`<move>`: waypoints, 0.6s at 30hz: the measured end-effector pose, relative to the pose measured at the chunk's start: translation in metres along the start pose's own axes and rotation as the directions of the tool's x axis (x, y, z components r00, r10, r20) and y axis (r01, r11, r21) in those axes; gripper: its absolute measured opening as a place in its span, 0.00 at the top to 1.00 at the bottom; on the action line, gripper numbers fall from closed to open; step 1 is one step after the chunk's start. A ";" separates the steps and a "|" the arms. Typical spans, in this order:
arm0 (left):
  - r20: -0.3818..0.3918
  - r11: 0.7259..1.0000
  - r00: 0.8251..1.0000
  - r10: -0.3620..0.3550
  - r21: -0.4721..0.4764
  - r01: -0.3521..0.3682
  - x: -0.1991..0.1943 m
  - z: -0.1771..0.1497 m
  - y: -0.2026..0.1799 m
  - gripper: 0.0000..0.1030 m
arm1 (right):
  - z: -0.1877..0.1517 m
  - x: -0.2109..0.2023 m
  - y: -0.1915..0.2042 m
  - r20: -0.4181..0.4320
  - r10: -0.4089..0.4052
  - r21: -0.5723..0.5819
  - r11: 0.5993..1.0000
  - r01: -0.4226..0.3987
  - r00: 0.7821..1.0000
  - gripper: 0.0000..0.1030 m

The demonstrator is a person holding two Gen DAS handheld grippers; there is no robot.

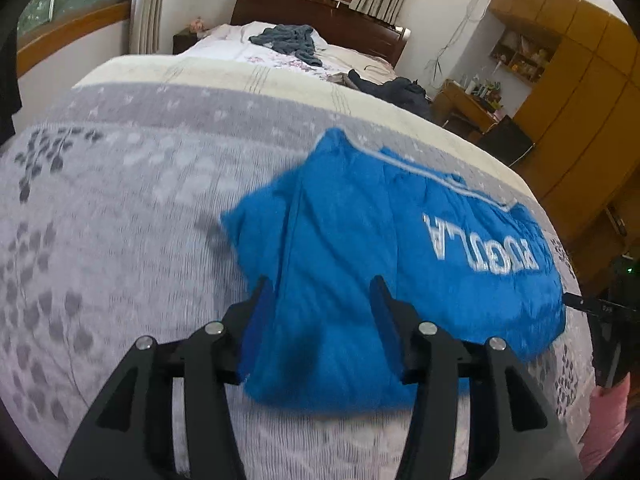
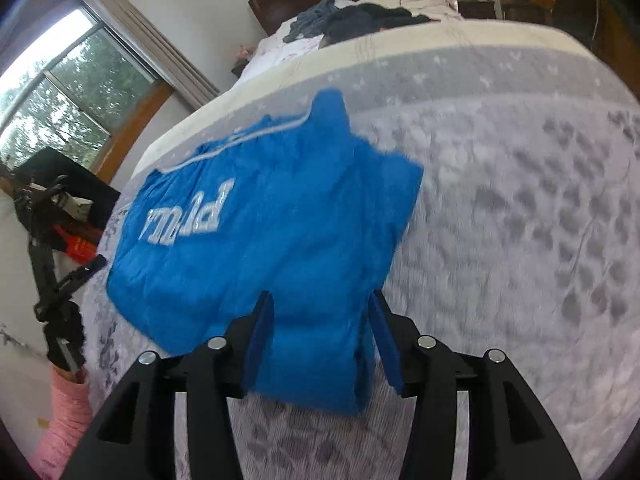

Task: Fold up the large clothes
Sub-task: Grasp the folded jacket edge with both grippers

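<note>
Well, blue garment (image 1: 360,240) on patterned bedspread (image 1: 120,208) — apparently a bedroom.

1. One blue garment (image 1: 360,248) with white lettering lies on the bedspread (image 1: 120,208).
2. Two grippers: the left (image 1: 322,292) and the right (image 2: 320,304).
3. Two dark clothing heaps: one grey (image 1: 290,38), one black (image 1: 394,90).
4. One pink sleeve (image 2: 64,412).

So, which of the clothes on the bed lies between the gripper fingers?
The blue garment with white lettering; the grey clothes and dark clothes lie far off near the headboard.
</note>
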State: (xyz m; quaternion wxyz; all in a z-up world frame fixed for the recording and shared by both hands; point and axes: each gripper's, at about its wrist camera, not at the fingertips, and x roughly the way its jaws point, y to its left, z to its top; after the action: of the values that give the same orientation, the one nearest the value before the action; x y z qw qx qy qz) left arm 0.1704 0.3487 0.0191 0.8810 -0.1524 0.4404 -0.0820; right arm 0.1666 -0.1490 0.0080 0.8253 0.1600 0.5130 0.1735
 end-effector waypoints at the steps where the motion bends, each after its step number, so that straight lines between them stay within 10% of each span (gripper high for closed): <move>1: 0.004 1.000 1.000 -0.001 0.000 0.001 -0.001 -0.005 0.000 0.52 | -0.003 0.001 -0.001 0.001 0.005 0.006 1.000 -0.005 1.000 0.51; 7: -0.005 0.998 0.999 0.043 0.042 -0.042 0.002 -0.016 -0.011 0.53 | -0.007 -0.002 0.008 0.015 0.012 -0.011 1.000 -0.012 1.000 0.88; 18: -0.020 0.987 0.993 0.112 0.114 -0.109 0.015 -0.015 -0.016 0.53 | -0.014 -0.016 0.016 0.014 -0.019 -0.044 0.999 0.020 1.000 0.92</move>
State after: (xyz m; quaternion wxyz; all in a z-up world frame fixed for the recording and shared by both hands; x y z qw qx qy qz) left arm 0.1667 0.3268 0.0049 0.8855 -0.0765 0.4543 -0.0596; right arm 0.1453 -0.1406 0.0220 0.8338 0.1379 0.5050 0.1755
